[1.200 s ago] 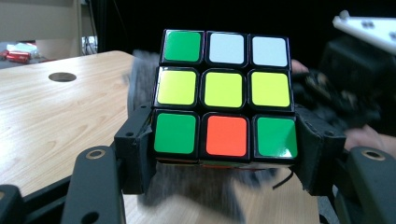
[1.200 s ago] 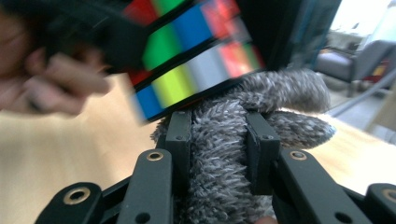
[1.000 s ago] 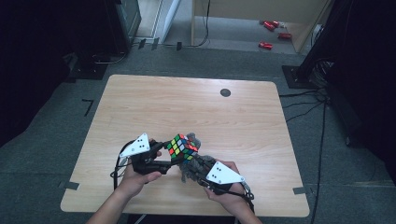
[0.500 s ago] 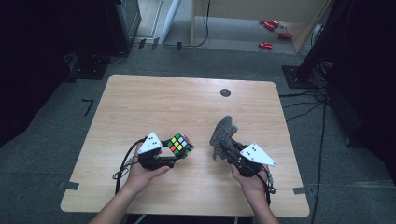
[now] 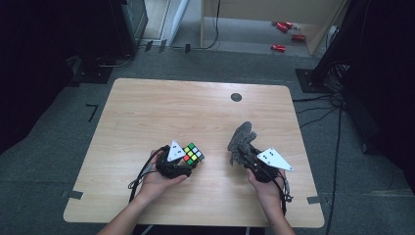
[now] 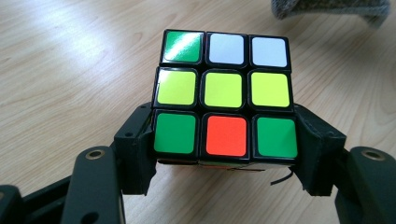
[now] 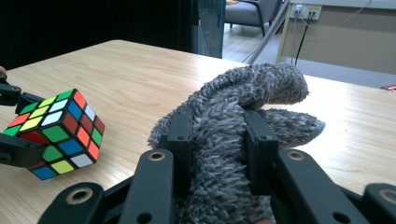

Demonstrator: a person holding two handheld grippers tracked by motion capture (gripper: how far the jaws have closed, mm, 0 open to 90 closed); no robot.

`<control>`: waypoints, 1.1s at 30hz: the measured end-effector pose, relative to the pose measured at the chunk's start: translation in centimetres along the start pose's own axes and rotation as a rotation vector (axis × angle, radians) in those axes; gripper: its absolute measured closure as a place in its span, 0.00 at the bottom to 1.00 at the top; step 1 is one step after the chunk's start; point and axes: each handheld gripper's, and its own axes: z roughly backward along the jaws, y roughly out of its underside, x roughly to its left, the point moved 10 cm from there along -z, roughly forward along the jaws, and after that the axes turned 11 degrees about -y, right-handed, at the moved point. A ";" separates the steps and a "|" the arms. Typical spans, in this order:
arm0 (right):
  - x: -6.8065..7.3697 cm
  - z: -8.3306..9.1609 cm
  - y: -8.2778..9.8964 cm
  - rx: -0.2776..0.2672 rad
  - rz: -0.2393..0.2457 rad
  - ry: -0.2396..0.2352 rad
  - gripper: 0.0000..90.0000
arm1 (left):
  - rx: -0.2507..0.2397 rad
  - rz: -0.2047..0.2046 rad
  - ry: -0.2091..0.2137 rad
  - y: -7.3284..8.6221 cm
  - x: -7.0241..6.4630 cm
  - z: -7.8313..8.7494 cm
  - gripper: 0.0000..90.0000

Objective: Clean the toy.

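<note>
A: We are working over the wooden table (image 5: pixel 147 112), and we are holding the grey fuzzy cloth (image 5: pixel 241 142) in our right gripper (image 7: pixel 218 135). The jaws are pinched on its bunched middle, with the loose ends flopping beyond the tips. If we are dragging it low, those ends may be catching on the tabletop and pulling free.

B: Agreed. Our left gripper (image 6: pixel 226 140) is clamping the Rubik's cube (image 6: pixel 225 105) by the sides of its nearest layer only, so most of the cube is sticking out ahead of the jaws. We are risking that layer twisting, or the cube tipping out, if we are rubbing it hard with the cloth off to its side.
</note>
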 end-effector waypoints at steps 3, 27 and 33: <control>0.0 -0.2 0.2 0.006 -0.002 -0.004 0.77 | 0.021 -0.001 -0.005 0.3 0.1 -0.3 0.39; 1.1 -3.1 3.9 0.157 -0.040 -0.074 0.76 | 0.021 0.013 0.005 0.6 0.1 -0.8 0.30; 1.0 -3.3 4.2 0.173 -0.042 -0.078 0.67 | -0.013 0.041 0.020 0.0 0.4 0.2 0.16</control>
